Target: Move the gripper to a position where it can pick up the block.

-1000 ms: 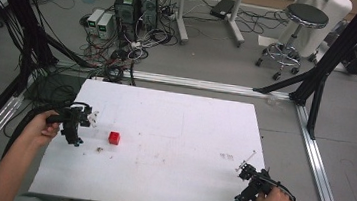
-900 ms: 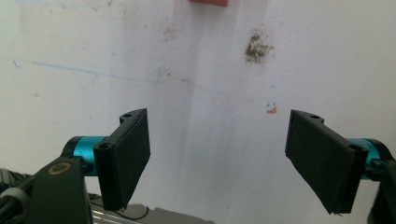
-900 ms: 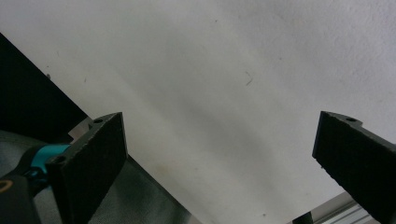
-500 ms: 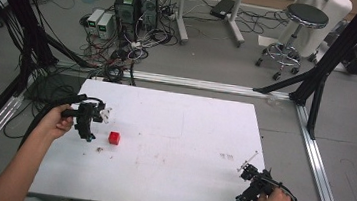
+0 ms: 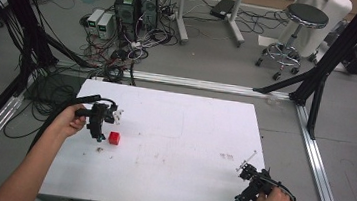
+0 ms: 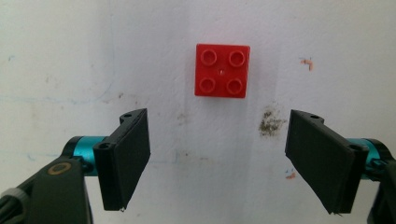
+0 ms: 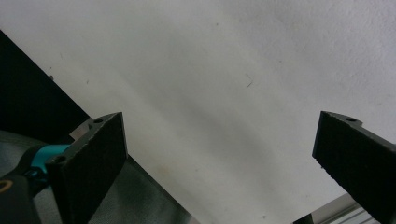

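So you've got a big white table [image 5: 173, 180] with basically one thing on it: a red brick [image 5: 114, 138] sitting studs-up toward the left side. Your left gripper [image 5: 99, 131] is hanging just beside it, jaws spread wide and holding nothing. In the left gripper view the brick [image 6: 222, 70] sits ahead of the jaws and roughly centred between them, so I'd guess the grab is the step you're on. Push forward until the brick is properly between the pads, stay low and square to its flat sides, then close slowly so it doesn't skate off. Your right gripper [image 5: 245, 188] is parked well away at the near right corner, also wide open and empty. Leave it there.
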Demonstrator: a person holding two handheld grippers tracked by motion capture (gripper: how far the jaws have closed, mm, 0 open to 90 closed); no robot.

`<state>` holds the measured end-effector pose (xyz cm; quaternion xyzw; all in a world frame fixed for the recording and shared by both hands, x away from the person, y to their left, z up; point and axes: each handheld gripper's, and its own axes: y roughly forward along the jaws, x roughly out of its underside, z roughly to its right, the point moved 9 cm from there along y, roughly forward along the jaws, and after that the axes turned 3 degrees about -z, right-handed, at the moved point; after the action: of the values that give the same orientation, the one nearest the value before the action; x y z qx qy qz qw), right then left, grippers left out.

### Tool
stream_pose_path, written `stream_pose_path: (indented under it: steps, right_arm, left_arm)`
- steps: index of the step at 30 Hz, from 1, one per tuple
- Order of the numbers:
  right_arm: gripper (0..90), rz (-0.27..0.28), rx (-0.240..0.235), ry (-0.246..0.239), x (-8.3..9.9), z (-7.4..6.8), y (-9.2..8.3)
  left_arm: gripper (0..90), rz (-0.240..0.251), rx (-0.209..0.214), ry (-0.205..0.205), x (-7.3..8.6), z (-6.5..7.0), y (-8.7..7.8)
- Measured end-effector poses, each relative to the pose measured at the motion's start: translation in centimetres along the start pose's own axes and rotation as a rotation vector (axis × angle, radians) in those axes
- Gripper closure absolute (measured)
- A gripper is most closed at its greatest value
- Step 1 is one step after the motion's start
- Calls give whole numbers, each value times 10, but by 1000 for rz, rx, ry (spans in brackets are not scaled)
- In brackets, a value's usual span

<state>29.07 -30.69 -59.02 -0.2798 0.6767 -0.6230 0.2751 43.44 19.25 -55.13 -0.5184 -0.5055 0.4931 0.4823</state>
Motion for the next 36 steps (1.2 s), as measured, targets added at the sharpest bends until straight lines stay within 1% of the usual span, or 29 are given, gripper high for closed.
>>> stream_pose_path:
  steps: [2,3,6,8,11,16,18,22,23,25,26,27,29,32,36]
  right_arm:
    - [23,1,-2,-7,0,0,1]
    - [23,-1,-3,-6,0,0,1]
    - [23,1,-1,-1,-1,-1,0]
    - [23,1,-3,0,-1,-1,-1]
    - [23,0,-4,3,-1,-2,-1]
    - [23,3,-5,2,0,-1,-1]
    - [23,4,-6,-1,0,-1,-1]
    - [23,1,-9,-1,0,-2,0]
    - [23,1,-10,-4,-1,-2,0]
    - [23,3,-11,-10,-1,-2,0]
    - [23,6,-9,-6,-1,-2,0]
    - [23,5,-10,-5,-1,-2,0]
    - [23,1,-10,-6,-1,-2,-1]
    - [23,2,-10,-4,-2,-2,-1]
    - [23,8,-17,-8,-3,-3,0]
  left_arm:
    - [224,5,5,6,-4,0,3]
    - [225,3,8,19,-5,-1,4]
    - [225,-2,14,28,-9,-2,9]
    - [225,-6,26,32,-12,-2,12]
    - [225,-10,27,44,-16,-4,16]
    - [225,-9,42,60,-20,-3,24]
    - [225,-19,47,58,-19,-2,28]
    - [226,-19,61,52,-20,1,36]
    - [226,-23,58,59,-20,1,37]
    - [226,-25,65,63,-21,2,41]
    - [226,-28,70,63,-20,2,42]
    - [226,-29,73,52,-20,3,44]
    - [226,-29,66,58,-20,2,45]
    - [225,-27,72,61,-21,3,47]
    - [225,-27,69,54,-22,1,50]
